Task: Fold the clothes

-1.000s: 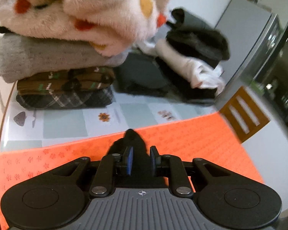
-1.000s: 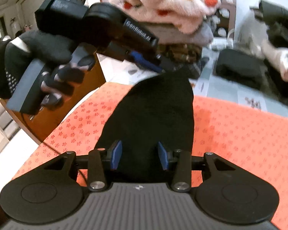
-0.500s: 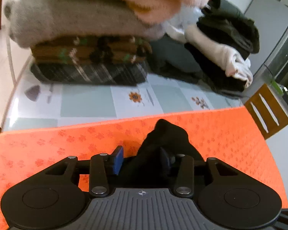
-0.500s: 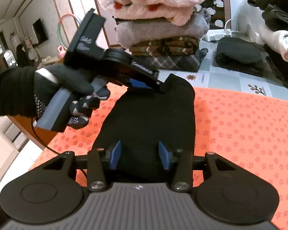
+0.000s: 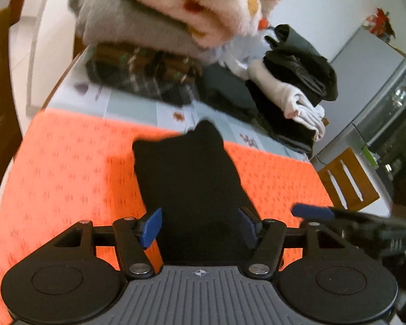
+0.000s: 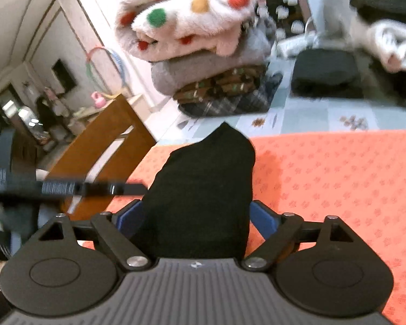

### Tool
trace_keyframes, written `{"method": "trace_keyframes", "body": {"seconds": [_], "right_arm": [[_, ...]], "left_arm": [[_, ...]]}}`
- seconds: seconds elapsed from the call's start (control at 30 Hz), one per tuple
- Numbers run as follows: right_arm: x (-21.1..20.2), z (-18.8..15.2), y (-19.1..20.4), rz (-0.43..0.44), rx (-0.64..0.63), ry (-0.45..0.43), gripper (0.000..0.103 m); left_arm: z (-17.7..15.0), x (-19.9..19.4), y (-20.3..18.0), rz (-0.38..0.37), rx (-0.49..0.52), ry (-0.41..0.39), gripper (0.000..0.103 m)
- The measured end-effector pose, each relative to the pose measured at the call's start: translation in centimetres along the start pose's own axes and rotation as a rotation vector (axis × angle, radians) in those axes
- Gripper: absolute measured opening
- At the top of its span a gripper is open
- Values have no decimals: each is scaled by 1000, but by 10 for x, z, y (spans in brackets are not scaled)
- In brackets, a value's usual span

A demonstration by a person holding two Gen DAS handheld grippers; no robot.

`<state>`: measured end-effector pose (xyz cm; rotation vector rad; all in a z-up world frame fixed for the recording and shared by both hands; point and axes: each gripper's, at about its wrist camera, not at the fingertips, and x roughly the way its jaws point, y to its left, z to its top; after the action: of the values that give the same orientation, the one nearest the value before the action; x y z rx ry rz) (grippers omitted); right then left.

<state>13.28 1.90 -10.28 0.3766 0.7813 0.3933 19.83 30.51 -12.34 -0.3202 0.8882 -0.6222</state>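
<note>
A black garment (image 5: 192, 178) lies folded on the orange mat (image 5: 67, 178), its far end bunched into a point. My left gripper (image 5: 200, 227) is open, its blue pads on either side of the garment's near end. In the right wrist view the same black garment (image 6: 205, 184) lies on the orange mat (image 6: 338, 189). My right gripper (image 6: 197, 216) is open too, its pads straddling the garment. Each gripper shows at the edge of the other's view: the right gripper (image 5: 338, 214), the left gripper (image 6: 67, 187).
A stack of folded clothes (image 5: 154, 51), topped by a fluffy white dotted piece (image 6: 186, 16), stands at the back left of the table. Dark and white unfolded clothes (image 5: 292, 86) lie at the back right. Wooden chairs (image 6: 102, 146) stand beside the table.
My left gripper let go of the garment's far end, opened wide and pulled back to its near end. My right gripper opened wider. The garment now lies flat on the mat.
</note>
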Motion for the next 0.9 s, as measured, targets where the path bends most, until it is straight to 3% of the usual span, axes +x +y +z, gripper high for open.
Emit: {"method": "trace_keyframes", "body": {"seconds": [0.2,0.33,0.5,0.77,0.9], "right_arm": [[32,9,-44,110,123,90,94],[54,15,-61,122,182,118,94],[78,19,-78,239,281,124,94],[102,6,-75,310,313,168,94],[99,12,-63,291,316,166,74]], "left_arm": [[-22,7,5,11,-104,-42,75],[-25,15,12,4,-160,-59,81],[-28,31,27,-58,-267,-27,81],[-37,40,39,-143,-391,-20,71],[-32,43,29,-139,-372,-13,67]]}}
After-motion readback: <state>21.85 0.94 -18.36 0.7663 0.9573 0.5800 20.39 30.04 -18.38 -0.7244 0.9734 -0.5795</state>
